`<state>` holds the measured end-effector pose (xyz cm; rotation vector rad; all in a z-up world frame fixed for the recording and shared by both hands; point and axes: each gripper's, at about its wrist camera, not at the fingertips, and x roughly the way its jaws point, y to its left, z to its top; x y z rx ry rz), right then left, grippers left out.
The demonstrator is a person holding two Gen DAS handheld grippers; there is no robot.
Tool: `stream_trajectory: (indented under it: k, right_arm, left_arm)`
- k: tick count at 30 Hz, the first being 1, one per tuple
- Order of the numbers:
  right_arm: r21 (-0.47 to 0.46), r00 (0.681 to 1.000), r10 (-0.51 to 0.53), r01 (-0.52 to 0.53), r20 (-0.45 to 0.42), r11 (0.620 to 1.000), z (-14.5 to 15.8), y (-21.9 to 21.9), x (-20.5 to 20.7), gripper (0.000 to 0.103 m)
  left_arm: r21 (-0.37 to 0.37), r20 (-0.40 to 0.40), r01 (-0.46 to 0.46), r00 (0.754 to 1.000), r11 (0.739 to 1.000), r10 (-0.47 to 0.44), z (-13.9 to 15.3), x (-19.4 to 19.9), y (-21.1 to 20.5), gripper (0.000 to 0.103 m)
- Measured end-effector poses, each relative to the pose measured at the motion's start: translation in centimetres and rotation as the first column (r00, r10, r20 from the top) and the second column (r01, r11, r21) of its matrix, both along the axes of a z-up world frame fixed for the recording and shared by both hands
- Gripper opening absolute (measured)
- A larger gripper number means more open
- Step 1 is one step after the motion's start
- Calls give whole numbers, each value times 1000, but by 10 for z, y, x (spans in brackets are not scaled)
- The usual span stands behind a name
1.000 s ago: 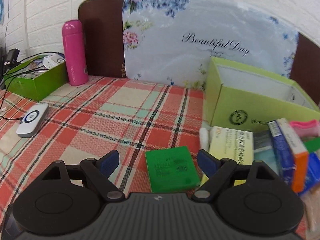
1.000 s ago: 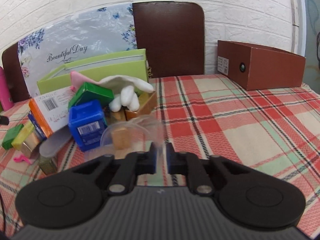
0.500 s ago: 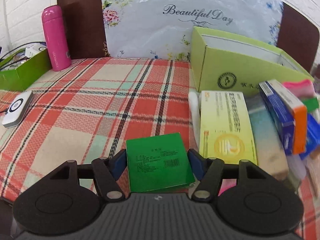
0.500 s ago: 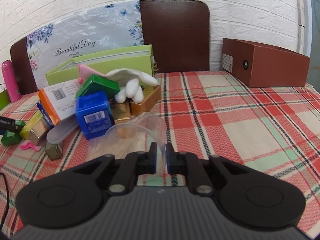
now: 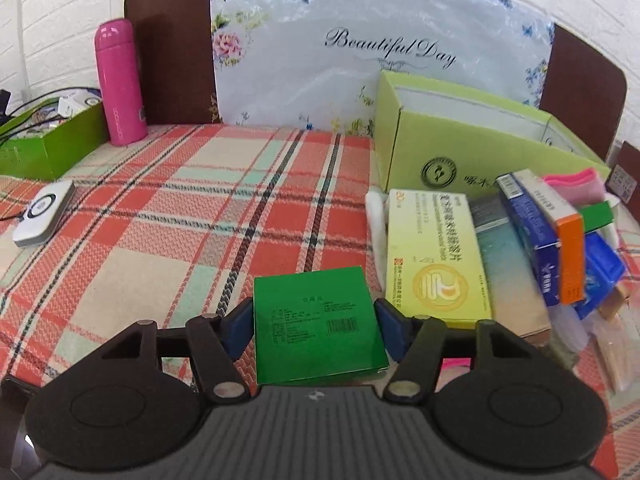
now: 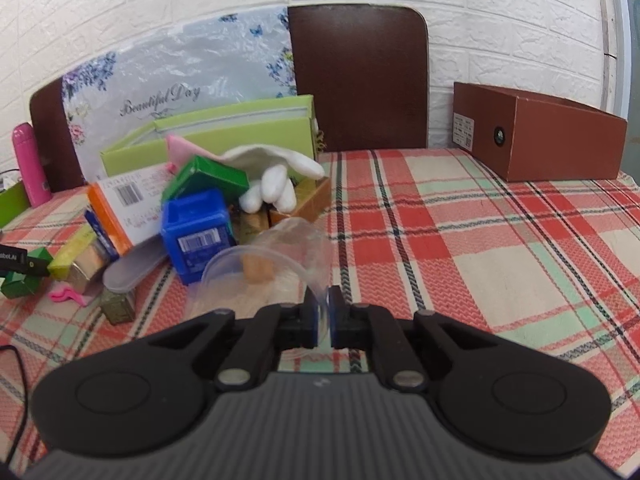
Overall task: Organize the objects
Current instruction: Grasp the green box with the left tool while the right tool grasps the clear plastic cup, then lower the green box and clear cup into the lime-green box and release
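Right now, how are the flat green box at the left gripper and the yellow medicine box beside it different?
The green box is squarish; the yellow box is long. The green box sits between the left gripper fingers; the yellow box lies free against the pile. Both lie flat with printed faces up.

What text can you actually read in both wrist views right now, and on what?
"Beautiful Day": floral bag behind the table, also in the right view.
"20": corner of the yellow box; its other print is too blurred to read.
"abotLAI", cut off at the edge: black bar.
Green box: small print and barcode, unreadable.
Pink bottle: vertical lettering, unreadable.
Lime box: round logo and characters, unreadable.
Brown box: label too small.
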<state>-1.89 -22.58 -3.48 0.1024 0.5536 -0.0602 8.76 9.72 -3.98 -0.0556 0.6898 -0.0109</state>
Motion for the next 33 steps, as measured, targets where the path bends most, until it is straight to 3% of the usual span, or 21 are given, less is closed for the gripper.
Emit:
stream_trajectory:
  k: [4, 9, 18, 23, 27, 33]
  right_arm:
    - [22, 998, 34, -36, 61, 999, 22, 2, -5, 5]
    - [20, 987, 71, -75, 143, 997, 53, 1, -4, 5]
    - [-18, 968, 107, -105, 229, 994, 86, 5, 48, 5]
    - [-30, 966, 113, -109, 233, 994, 90, 4, 99, 5]
    - [-51, 966, 131, -123, 222, 991, 88, 7, 141, 5]
    - [-101, 974, 138, -121, 178, 987, 67, 16, 199, 5]
  left_arm:
    - [-55, 40, 51, 998, 997, -49, 22, -6, -3, 66]
    - [-64, 111, 133, 986, 989, -125, 51, -4, -22, 66]
    - [-72, 212, 203, 960, 977, -183, 95, 35, -62, 66]
    - [-64, 226, 203, 957, 977, -184, 106, 72, -83, 66]
    - [-2, 251, 164, 955, 986, -159, 107, 103, -100, 67]
    - [18, 188, 140, 972, 990, -141, 90, 151, -109, 67]
